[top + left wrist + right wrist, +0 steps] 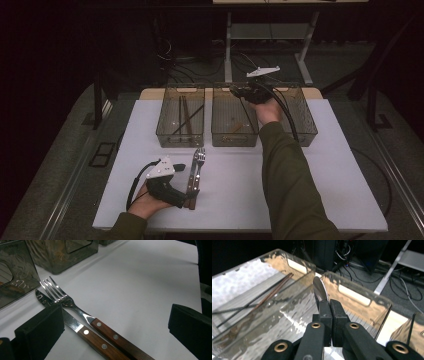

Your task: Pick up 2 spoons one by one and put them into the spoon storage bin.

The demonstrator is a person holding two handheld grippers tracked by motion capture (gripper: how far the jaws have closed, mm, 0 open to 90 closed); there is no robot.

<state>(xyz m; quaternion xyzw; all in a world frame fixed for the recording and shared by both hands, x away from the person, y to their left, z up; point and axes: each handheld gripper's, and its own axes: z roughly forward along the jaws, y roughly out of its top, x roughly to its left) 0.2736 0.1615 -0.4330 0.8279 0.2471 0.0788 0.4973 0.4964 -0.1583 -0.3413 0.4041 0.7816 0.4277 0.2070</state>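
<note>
Three clear bins stand in a row along the far edge of the white table point(320, 165). The right gripper point(239, 91), reached out over the far rim of the middle bin point(234, 136), has its jaws pressed tight on a spoon point(320, 289). The right gripper view makes that grip plain: the spoon's bowl rises straight out from between the pads, its long axis running on along the jaws, away from the hand. From above, the spoon itself is too small and dark to pick out. The same close view shows thin dark sticks point(259, 298) lying lengthwise in the left bin point(180, 136).

Near the table's front edge, the left gripper point(186, 186) rests with its jaws spread wide, one pad over the knife's blade. A fork point(75, 307) and a knife point(73, 324) with wooden handles lie side by side, touching, tines and tip pointing toward the bins, handles toward the person. Bare white tabletop stretches to the right of the cutlery, between the bins and the near edge.
</note>
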